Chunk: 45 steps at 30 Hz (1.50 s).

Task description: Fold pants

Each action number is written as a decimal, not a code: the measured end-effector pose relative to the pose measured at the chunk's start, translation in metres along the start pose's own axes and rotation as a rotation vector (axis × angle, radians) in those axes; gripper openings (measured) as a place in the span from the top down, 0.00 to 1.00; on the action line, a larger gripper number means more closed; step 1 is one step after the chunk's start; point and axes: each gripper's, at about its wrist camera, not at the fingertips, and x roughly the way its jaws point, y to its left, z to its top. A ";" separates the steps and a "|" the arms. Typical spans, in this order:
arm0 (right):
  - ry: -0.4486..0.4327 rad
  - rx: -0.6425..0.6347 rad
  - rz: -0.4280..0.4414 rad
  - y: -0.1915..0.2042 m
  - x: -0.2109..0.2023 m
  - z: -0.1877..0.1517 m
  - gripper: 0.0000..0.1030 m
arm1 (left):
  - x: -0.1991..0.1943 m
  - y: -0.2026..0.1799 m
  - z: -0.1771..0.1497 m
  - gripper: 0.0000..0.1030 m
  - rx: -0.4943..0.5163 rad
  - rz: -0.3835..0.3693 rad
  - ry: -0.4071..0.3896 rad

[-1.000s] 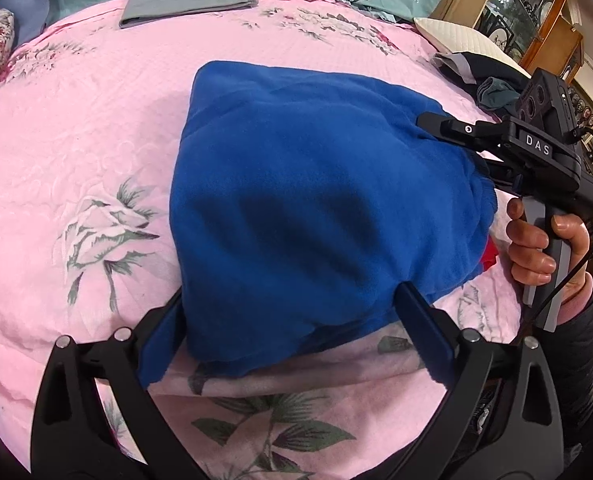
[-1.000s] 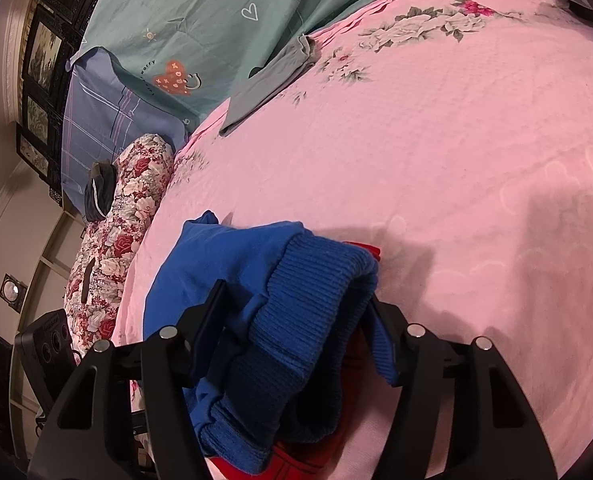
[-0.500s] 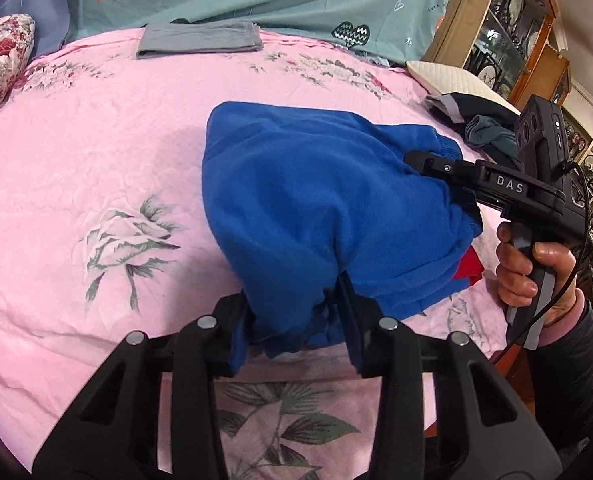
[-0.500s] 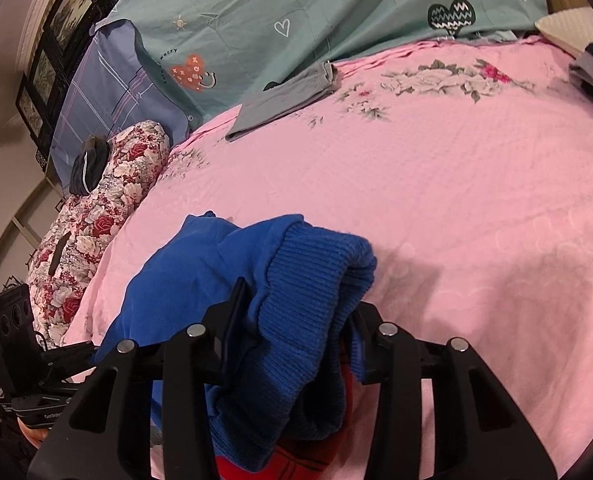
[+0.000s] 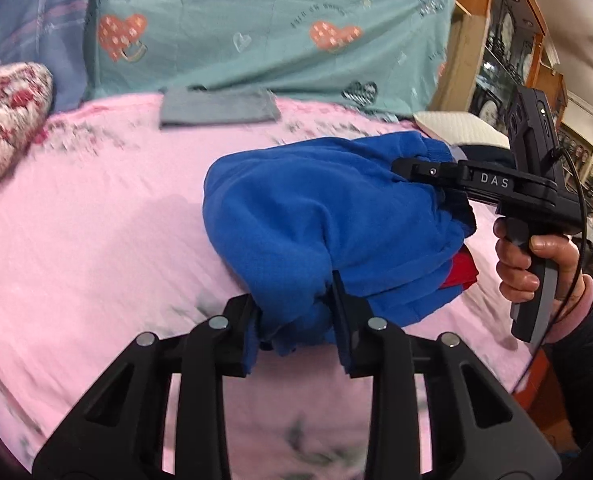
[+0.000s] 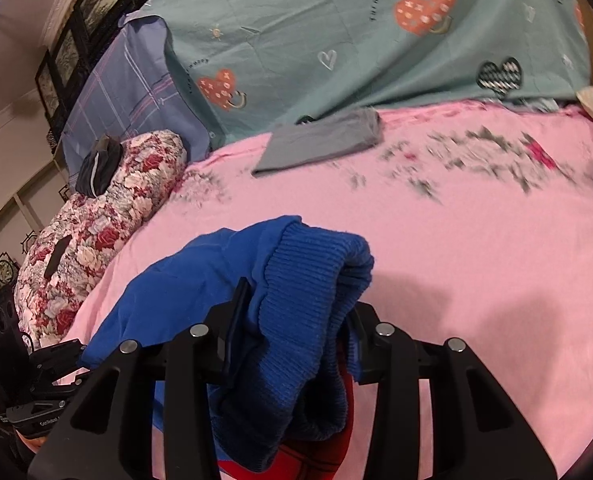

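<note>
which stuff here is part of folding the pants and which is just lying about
In the job:
- blue fleece pants with ribbed waistband
- left gripper
- right gripper

Lying about:
- folded grey cloth
- floral bolster pillow
- cream pillow

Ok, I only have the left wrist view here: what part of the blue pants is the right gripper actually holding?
Observer: The right gripper, whose jaws have just been closing, pinches the ribbed band of the blue pants.
Operator: Anything lying on the floral pillow?
Observer: Yes, a dark bundle sits on the far end of the floral pillow.
</note>
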 end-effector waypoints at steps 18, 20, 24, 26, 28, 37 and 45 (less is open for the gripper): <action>0.229 0.155 0.005 -0.039 0.121 0.023 0.38 | 0.073 0.101 0.023 0.17 -0.346 -0.148 0.297; 0.280 0.202 0.087 -0.049 0.128 0.021 0.38 | 0.086 0.125 0.026 0.15 -0.495 -0.254 0.354; 0.341 0.200 0.184 -0.055 0.133 0.026 0.54 | 0.104 0.133 0.041 0.33 -0.514 -0.323 0.394; 0.352 0.154 0.198 -0.049 0.130 0.032 0.60 | 0.108 0.121 0.047 0.52 -0.408 -0.303 0.388; 0.348 0.108 0.182 -0.041 0.127 0.038 0.61 | 0.112 0.107 0.049 0.66 -0.293 -0.221 0.391; 0.282 -0.021 -0.020 -0.018 0.143 0.114 0.62 | 0.115 0.077 0.137 0.78 -0.075 0.034 0.356; 0.159 -0.153 -0.125 -0.015 0.170 0.208 0.62 | 0.136 0.091 0.227 0.78 -0.048 0.095 0.239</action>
